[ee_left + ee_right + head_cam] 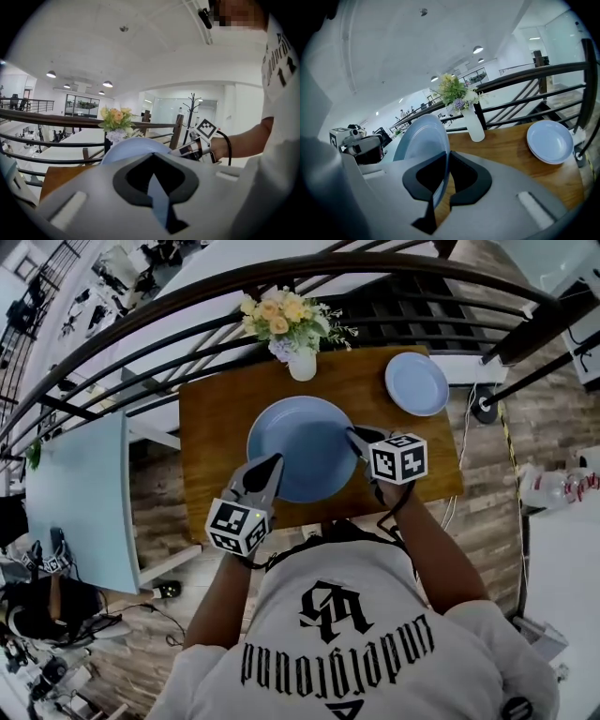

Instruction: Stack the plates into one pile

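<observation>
Over on the left, the left hand-held gripper (270, 465) is clamped onto the near-left rim of the big blue plate (305, 446), and its own view shows the rim pinched right between the jaws. That plate sits over the middle of the bench (216, 409), and from the gripper views it looks lifted clear of the wood rather than resting on it. Behind it, at the middle of the far edge, the vase of flowers (302, 364) stands just beyond the plate's rim, so that's one to watch. Moving across, the right hand-held gripper (356, 437) is closed on the plate's right rim, with the blue edge squeezed between its pads, so it's a two-handed carry. And at the far right corner waits the smaller plate (416, 382), well apart from the big one; whether it is one plate or two nested I can't say. So the pile isn't made yet: the plates are in separate places, one in hand and one waiting, and bringing them together is all to come
</observation>
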